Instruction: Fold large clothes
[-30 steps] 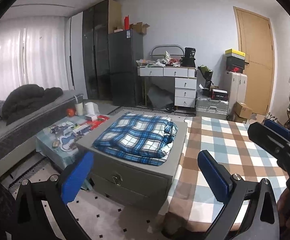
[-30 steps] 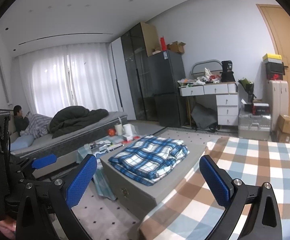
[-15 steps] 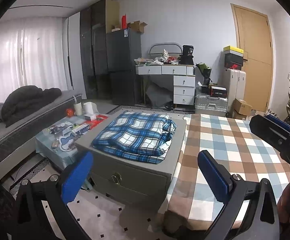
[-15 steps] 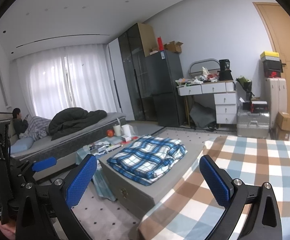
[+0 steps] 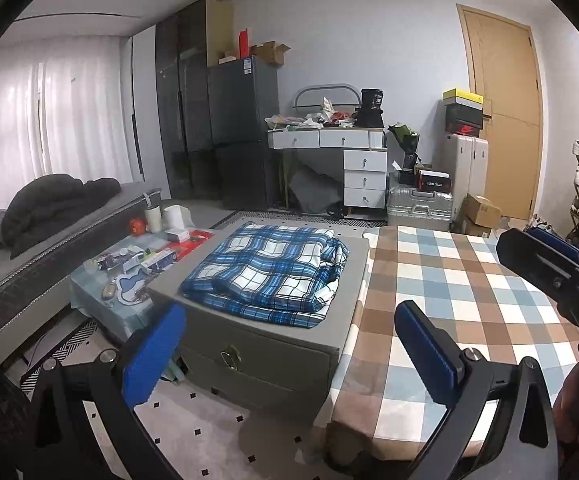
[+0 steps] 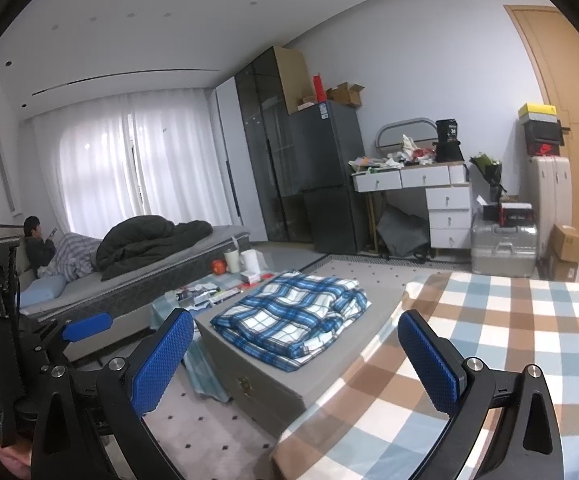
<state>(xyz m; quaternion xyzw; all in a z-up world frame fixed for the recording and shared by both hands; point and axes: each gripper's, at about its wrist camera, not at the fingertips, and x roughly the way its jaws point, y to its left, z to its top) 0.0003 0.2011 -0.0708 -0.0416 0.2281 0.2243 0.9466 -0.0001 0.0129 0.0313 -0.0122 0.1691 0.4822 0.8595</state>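
Observation:
A folded blue-and-white plaid garment lies on top of a grey chest. My left gripper is open, held up in the air short of the chest, with nothing between its blue pads. My right gripper is open too and empty, over the near edge of a table with a brown, blue and white checked cloth. The right gripper shows at the right edge of the left wrist view. Part of the left gripper shows at the left of the right wrist view.
A low side table crowded with small items stands left of the chest. A bed with a dark duvet runs along the left; a person sits at its far end. Fridge, white drawer desk, suitcases, boxes and door line the back wall.
Both grippers have lifted and drifted slightly; the room sits a little lower in both views. The folded garment has not moved.

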